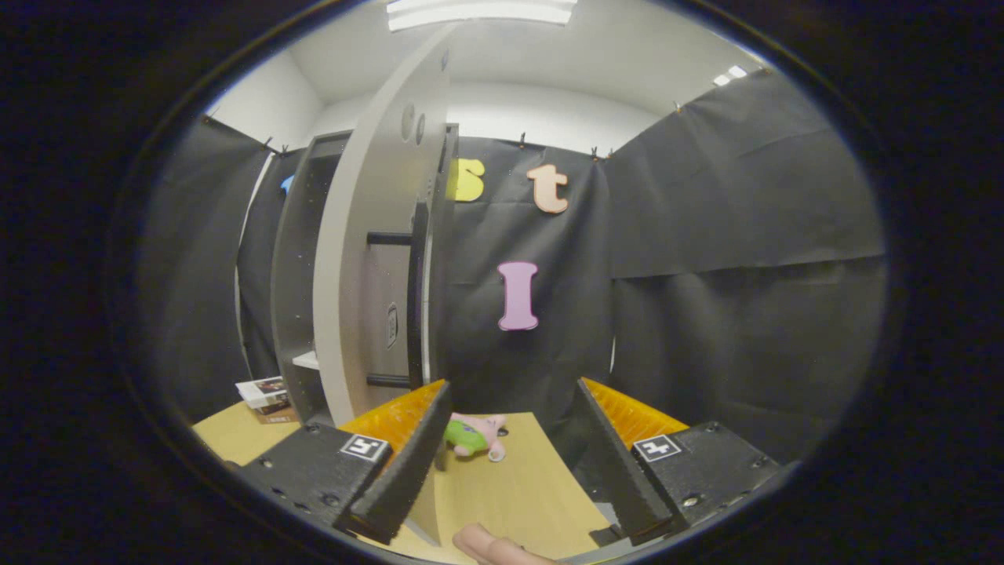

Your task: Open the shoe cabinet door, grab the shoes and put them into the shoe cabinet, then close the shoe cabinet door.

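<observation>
The shoe cabinet (294, 267) stands on the wooden table to the left, and its pale grey door (369, 259) is swung open toward me, edge-on, with a dark vertical handle (416, 290) on it. A white shelf shows inside the cabinet low down. My gripper (510, 400) is open, with the door's lower edge just beside the left finger (408, 455) and nothing between the fingers. A small pink and green shoe (474, 435) lies on the table (510, 486) just ahead of the fingers, close to the left one.
A stack of small boxes or booklets (265, 396) sits on the table left of the cabinet. A person's fingertip (490, 545) shows below the fingers. Black cloth walls close the booth behind and to the right.
</observation>
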Tool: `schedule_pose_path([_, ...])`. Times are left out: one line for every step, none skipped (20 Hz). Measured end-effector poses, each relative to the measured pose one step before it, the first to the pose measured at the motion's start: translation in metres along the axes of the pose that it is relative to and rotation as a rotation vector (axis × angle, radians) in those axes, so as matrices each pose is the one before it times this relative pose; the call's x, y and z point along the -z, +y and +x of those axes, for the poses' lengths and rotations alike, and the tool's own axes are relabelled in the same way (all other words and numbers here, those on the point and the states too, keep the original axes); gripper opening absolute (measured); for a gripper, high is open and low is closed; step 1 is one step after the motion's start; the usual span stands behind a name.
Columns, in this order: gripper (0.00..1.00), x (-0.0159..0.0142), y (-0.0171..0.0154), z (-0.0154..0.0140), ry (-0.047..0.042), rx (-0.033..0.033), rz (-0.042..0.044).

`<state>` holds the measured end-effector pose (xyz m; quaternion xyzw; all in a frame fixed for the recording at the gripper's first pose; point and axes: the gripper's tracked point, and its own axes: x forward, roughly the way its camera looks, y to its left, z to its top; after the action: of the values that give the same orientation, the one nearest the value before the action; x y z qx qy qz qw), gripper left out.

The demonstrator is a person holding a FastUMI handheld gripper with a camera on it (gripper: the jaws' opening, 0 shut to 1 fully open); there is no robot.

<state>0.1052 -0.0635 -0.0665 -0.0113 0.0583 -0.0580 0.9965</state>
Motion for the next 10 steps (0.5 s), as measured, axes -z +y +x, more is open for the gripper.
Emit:
schedule_pose_path([0.95, -0.00074, 0.00071, -0.00117, -0.01069, -0.01219, 0.01145])
schedule_pose_path([0.95, 0.00047, 0.00125, 0.00062, -0.00340, -0.00847, 0.00423])
schedule_pose_path([0.95, 0.00383, 0.00050, 0.00075, 0.01385, -0.00411, -0.00087])
schedule_pose_path([0.95, 0.00225, 0.00065, 0.00237, 0.00341, -0.00180, 0.00121])
schedule_pose_path([0.95, -0.00132, 0.00010, 0.00081, -0.00293, 0.00045, 0.00213])
schedule_pose_path([0.95, 0.00088, -0.00029, -0.00013, 0.00055, 0.00099, 0.00270])
schedule_pose_path([0.95, 0.00010, 0.00027, -0.00056, -0.00268, -0.00120, 0.00187])
schedule_pose_path([0.95, -0.00038, 0.00064, -0.00061, -0.00132, -0.00499, -0.00004])
schedule_pose_path([0.95, -0.00083, 0.00101, -0.00099, -0.00025, -0.00835, 0.00110])
schedule_pose_path([0.95, -0.00077, 0.00102, 0.00071, -0.00125, -0.01069, -0.00106])
